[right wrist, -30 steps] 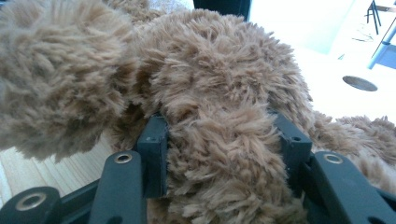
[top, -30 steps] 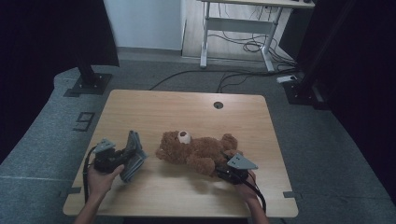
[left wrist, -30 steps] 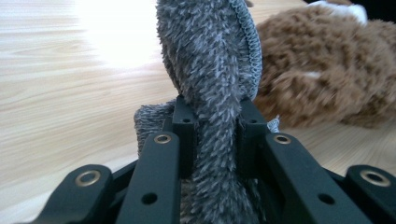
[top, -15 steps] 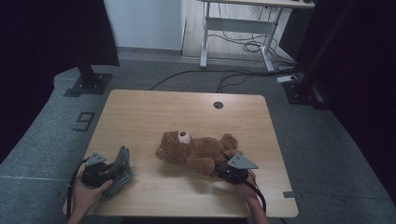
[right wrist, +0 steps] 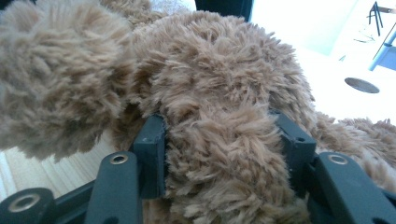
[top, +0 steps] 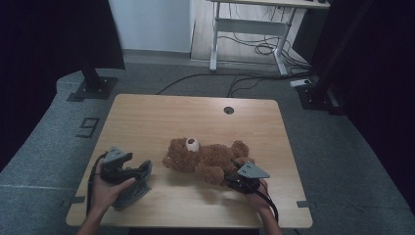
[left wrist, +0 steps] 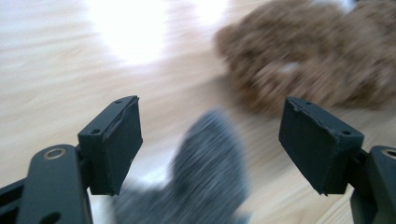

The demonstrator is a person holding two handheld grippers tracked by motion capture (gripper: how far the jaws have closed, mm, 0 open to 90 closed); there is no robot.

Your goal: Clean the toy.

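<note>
1. The teddy bear (top: 208,160) lies lengthwise on the counter (top: 195,112); its leg is clamped by the right gripper (top: 236,177).
2. The left gripper (left wrist: 210,140) has just been opened wide; the grey cloth (left wrist: 210,172) lies loose between its jaws, the bear ahead.

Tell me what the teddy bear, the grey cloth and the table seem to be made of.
Teddy bear: brown plush, long shaggy pile, seen close in the right gripper view.
Grey cloth: soft fabric, probably knit or fleece; it lies rumpled, but blur hides the weave.
Table: light wood or wood-look laminate; grain lines and a smooth matte top, which of the two I cannot tell.
</note>
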